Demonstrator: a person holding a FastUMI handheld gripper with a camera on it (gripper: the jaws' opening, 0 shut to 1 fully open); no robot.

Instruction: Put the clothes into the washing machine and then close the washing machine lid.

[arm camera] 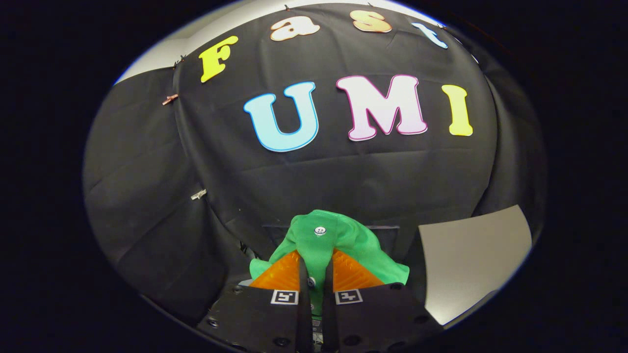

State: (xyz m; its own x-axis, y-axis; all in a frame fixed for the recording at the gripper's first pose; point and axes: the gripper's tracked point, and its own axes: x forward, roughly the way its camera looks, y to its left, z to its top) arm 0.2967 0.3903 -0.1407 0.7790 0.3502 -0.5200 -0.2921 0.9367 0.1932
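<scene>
Black cloth [314, 186], matte and creased into soft folds, hangs as the booth's wall beyond everything else, pinned along its seams by small clips [170, 99]. To the right of the fingers and beyond them lies a pale grey panel [471, 255], flat, smooth and hard-edged; whether it belongs to the washing machine cannot be told from here. A dark boxy edge shows just behind the garment, too shadowed to name.

Next in size is the green garment [326, 240], a thin shirt-like cloth with a fine, dull weave. It is bunched up between the fingers and spills out ahead of them and to both sides in loose lobes. A small white button [320, 230], round with tiny holes, sits on the raised fold just ahead of the fingertips.

The gripper [316, 267] has its tongs drawn narrow, both fingers pressing on a pinch of the green fabric, so the garment hangs from that one fold.

By my judgement the cloth is light and wholly limp: it will drape, swing and trail, and nothing in it is fragile. It is not slippery, yet a thin single layer could creep out of a pinch. A thick gathered fold, such as the one now taken, seems the safest hold, away from the hard button.
</scene>
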